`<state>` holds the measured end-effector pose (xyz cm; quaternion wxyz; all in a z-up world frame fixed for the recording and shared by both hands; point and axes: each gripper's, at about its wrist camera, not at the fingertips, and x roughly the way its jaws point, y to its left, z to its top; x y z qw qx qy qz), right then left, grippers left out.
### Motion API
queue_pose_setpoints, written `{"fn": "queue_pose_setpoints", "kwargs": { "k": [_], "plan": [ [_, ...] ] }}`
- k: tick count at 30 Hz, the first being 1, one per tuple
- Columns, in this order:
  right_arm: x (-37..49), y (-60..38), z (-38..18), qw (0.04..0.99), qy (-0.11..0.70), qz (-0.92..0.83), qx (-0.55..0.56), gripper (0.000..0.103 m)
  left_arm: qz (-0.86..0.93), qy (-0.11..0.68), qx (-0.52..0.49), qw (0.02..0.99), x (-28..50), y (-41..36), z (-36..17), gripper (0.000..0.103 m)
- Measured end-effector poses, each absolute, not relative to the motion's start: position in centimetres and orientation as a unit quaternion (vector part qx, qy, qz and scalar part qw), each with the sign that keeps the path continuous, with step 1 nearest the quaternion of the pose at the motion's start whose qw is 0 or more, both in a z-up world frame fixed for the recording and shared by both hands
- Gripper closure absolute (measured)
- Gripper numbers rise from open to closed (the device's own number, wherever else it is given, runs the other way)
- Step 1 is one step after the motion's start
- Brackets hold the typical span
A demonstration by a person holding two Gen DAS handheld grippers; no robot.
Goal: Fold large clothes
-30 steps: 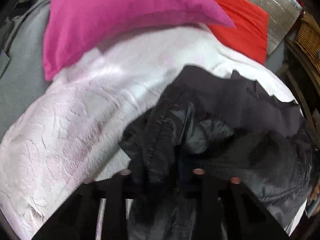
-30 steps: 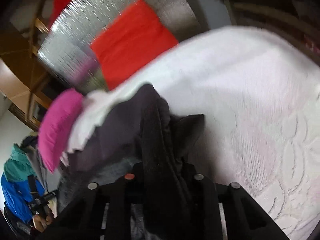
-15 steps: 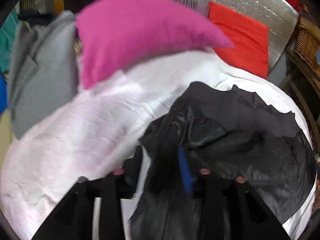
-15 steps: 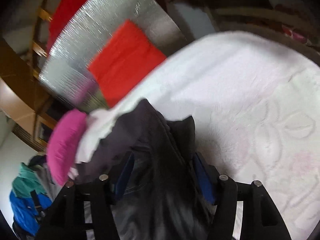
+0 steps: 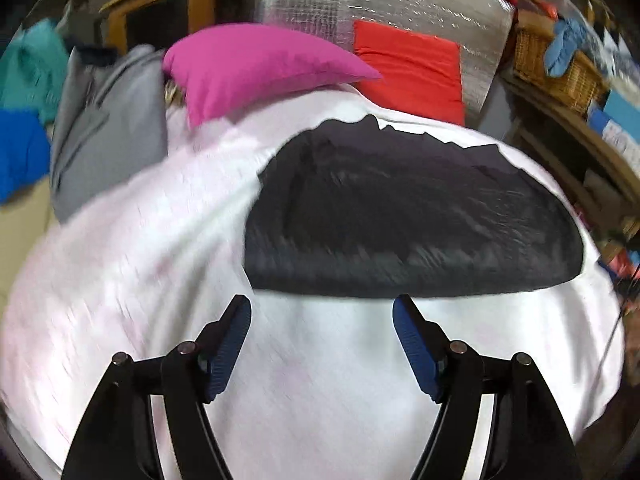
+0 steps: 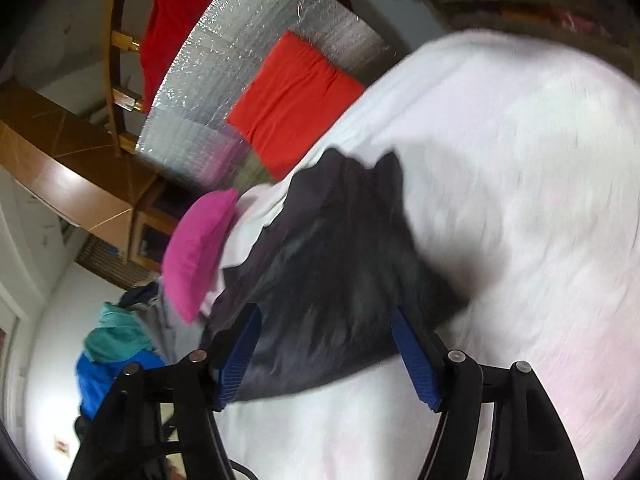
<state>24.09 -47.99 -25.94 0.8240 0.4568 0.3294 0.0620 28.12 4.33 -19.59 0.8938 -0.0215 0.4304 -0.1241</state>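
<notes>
The black garment (image 5: 408, 216) lies folded on the white bed (image 5: 320, 380), so one fold seems done and more folds may be left. Both jaws are opening: the left gripper (image 5: 322, 320) is empty over the sheet, the right gripper (image 6: 326, 332) is wide around the garment edge. Motion blur hides the garment's layers and its type

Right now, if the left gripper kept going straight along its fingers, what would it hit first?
Probably the near edge of the black garment on the white bedcover. The left gripper is opening, nothing between its jaws; depth is uncertain.
</notes>
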Motion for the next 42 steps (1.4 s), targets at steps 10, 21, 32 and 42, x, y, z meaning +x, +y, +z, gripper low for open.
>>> {"fn": "queue_pose_setpoints", "kwargs": {
  "k": [10,21,32,42],
  "plan": [
    [24.6,-45.9,-31.0,0.770,0.337,0.067,0.538,0.026,-0.077,0.482,-0.091,0.868,30.4,3.9,-21.5,0.029],
    [27.2,-46.5,-33.1,0.764,0.339,0.042,0.548,0.025,-0.063,0.520,-0.198,0.828,33.7,3.7,-25.5,0.029],
    [30.6,-46.4,-32.8,0.774,0.306,0.013,0.554,0.020,-0.072,0.511,-0.300,0.802,36.8,3.0,-27.2,0.022],
    [33.4,-45.5,-32.3,0.798,0.305,-0.050,0.517,0.044,-0.057,0.493,-0.365,0.788,38.2,3.6,-28.2,0.014]
  ]
}}
